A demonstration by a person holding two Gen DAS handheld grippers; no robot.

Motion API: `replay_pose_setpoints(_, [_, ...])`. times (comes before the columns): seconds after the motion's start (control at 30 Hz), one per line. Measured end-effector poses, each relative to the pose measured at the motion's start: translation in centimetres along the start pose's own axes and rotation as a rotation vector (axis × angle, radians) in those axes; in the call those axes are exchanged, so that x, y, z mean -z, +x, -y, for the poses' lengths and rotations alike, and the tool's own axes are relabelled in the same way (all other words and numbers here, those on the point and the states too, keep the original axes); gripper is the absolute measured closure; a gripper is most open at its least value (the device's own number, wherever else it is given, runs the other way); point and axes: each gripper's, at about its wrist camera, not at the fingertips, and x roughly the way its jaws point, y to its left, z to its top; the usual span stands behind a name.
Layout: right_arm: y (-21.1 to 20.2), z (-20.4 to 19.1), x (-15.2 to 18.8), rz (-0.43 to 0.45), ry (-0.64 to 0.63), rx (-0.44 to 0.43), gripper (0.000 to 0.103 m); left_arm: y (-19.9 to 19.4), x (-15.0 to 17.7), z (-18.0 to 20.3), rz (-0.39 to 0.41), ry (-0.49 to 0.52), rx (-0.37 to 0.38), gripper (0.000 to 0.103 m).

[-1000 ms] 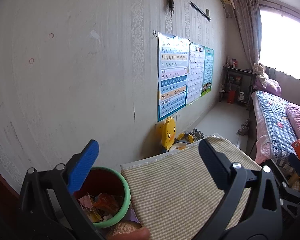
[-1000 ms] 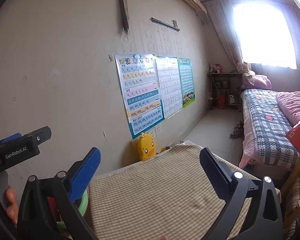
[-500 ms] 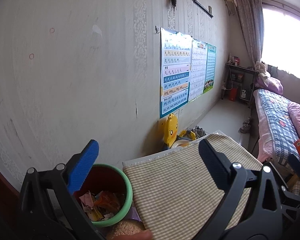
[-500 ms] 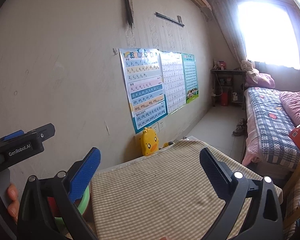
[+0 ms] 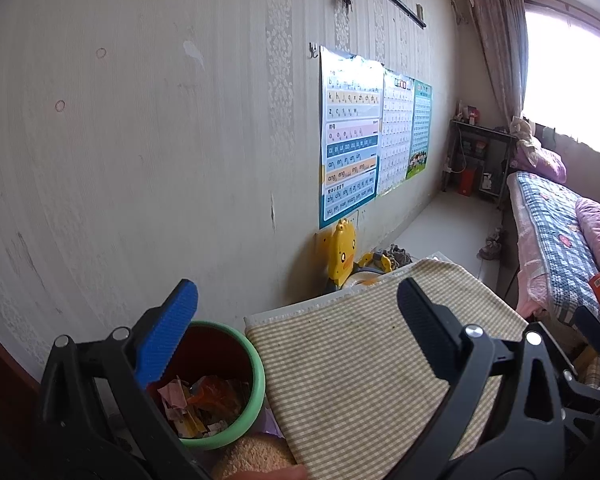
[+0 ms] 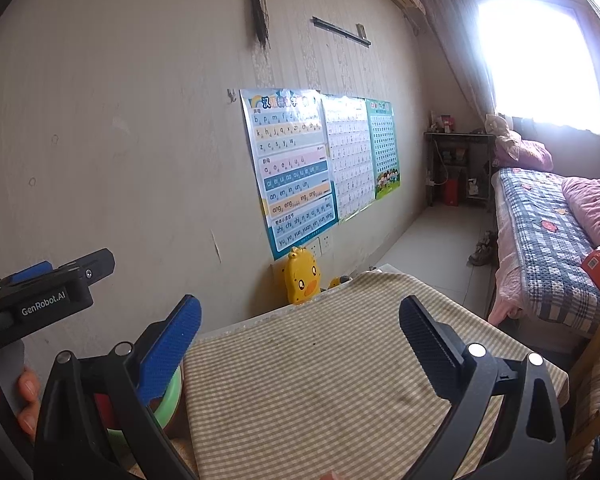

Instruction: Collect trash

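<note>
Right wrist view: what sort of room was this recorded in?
Most likely a lived-in home bedroom, perhaps shared with a child: a bed with a blue checked quilt, colourful pinyin learning posters on the wall, and a yellow duck-shaped plastic toy beside the checked-cloth table.

A red bin is showing a green rim at 7 o'clock; beige checks are covering the bench; a yellow duck is sitting at 12 o'clock.
</note>
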Motion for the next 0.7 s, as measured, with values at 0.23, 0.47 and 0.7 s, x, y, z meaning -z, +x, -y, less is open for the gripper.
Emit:
replay_pose_setpoints(0.23, [0.7,0.1,0.1,-0.016,0.011,0.003,0.008,0.5,0.4,0.1,-0.016,0.004,0.002,0.005])
replay_pose_setpoints(0.47, [2.3,0.5,0.9,-0.064,0.03,0.006,0.008,1.6,1.2,0.2,-0.056,-0.008,0.011,0.005])
replay_pose_setpoints(0.7, [6.0,3.0,3.5,-0.154,0.055,0.074,0.008,0.1,-0.4,1.4,-0.037,0.05,0.006,0.005])
